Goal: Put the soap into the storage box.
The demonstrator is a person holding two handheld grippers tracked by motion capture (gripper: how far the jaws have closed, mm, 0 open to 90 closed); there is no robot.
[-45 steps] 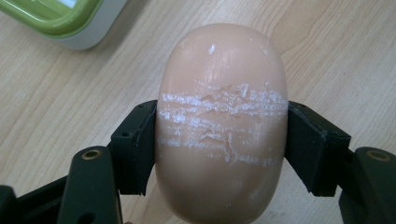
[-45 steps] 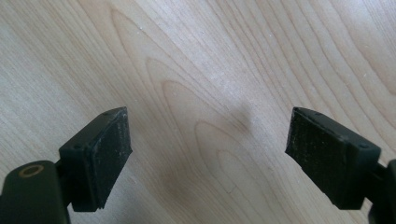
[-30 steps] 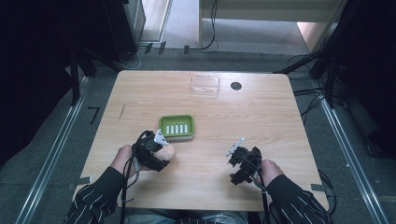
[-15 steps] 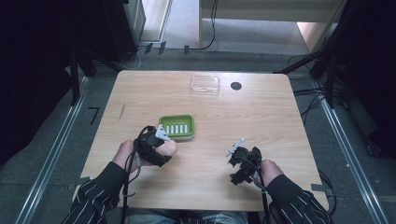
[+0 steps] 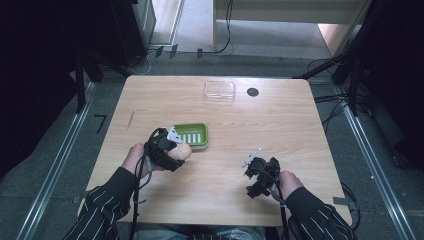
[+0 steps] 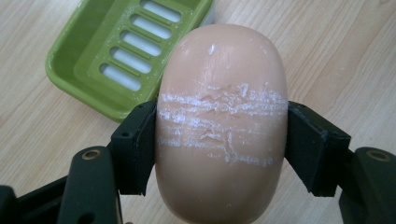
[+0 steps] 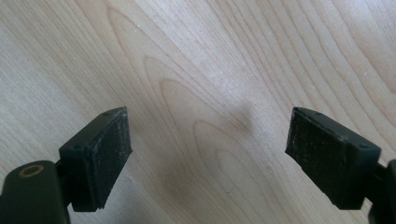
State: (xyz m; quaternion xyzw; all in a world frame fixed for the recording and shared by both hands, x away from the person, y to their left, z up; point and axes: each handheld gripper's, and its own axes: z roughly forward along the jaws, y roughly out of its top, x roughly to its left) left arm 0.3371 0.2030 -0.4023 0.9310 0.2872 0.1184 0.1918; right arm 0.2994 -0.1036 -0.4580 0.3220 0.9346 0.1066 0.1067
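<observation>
The left gripper (image 5: 172, 150) is clamped on a peach-coloured bar of soap (image 5: 181, 151), its two black jaws pressing the bar's long sides, as the left gripper view makes plain. In that view the bar of soap (image 6: 222, 123) stands on end between the pads, its face scored with whitish scrape lines across the middle. Just beyond it lies the green soap dish (image 6: 88, 60), with a row of white slots in its raised floor; the bar overlaps the dish's near corner in this view, but whether it touches the rim cannot be told.

From the high view, the gripped soap sits just at the near left corner of the green soap dish (image 5: 192, 135), which lies left of the middle of the wooden table (image 5: 280, 130). To the left of the hand there is a wide strip of bare wood out to the table's left edge. Between the two hands the board is bare too. Far back, near the far edge, rest a clear plastic lid (image 5: 219, 91) and a small dark round mark (image 5: 252, 92), well apart from both hands.

The right gripper (image 5: 252, 165) hovers near the front right, jaws spread wide with nothing between them. The right gripper view shows bare wood grain under the pads (image 7: 112, 140), a detail too small to read from above.
</observation>
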